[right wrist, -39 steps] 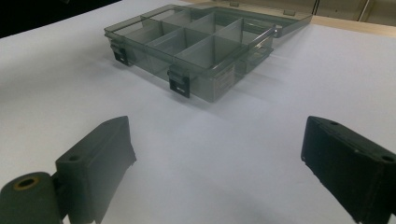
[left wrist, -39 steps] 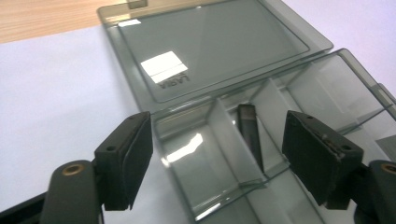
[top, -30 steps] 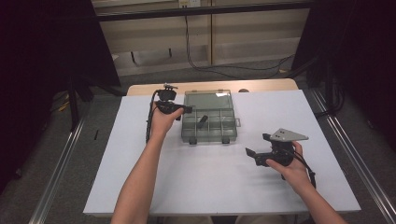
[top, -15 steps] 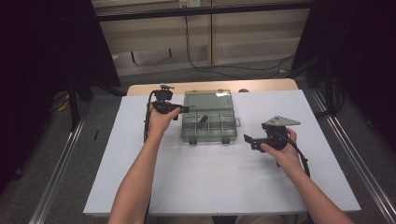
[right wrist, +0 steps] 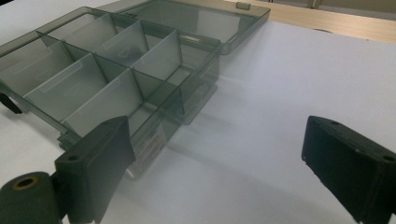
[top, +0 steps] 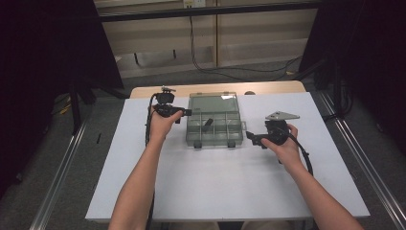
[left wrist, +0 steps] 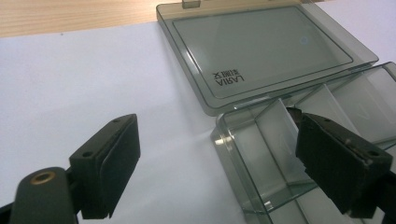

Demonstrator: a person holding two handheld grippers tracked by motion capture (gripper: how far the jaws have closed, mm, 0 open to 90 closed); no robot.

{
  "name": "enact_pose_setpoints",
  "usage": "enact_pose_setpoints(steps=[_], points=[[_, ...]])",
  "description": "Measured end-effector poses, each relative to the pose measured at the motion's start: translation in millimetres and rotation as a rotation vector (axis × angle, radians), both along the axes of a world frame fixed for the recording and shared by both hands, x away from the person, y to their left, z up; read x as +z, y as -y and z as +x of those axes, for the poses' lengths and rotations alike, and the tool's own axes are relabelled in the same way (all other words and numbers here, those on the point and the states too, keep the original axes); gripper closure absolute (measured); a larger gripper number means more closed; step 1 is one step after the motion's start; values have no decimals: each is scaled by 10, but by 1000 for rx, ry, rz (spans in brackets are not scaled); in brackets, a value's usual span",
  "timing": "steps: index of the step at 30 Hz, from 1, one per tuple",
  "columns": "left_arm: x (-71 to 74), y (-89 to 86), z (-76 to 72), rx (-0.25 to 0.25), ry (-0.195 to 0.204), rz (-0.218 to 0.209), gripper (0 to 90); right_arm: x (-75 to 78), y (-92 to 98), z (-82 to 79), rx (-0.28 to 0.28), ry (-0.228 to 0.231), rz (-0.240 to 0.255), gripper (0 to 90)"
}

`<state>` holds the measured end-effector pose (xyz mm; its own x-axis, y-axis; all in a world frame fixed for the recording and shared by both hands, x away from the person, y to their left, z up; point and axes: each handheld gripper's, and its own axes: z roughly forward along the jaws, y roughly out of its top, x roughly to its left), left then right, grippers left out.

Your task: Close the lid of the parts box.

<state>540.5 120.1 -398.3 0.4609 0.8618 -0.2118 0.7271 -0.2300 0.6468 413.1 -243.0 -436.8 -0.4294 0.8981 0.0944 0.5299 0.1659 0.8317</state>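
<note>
Right tongs (top: 253,139) shifted up-left toward smoky compartment box (top: 214,127), gaping, empty; left tongs (top: 187,112) at centre frame, just widening, straddling box wall unpressed.

White table (top: 210,182); grey floor (top: 57,158)

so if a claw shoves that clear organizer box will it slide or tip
The organizer box probably slides: it sits low and flat on the smooth white table. Its compartments look mostly empty, so likely light. The open lid lies flat behind, so tipping seems unlikely.
</note>
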Motion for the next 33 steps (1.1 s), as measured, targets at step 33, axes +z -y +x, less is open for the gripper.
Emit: enact_pose_setpoints(steps=[33], points=[[-112,-2,109,30,13,16,145,39,-102,662,-106,-72,-32,76]])
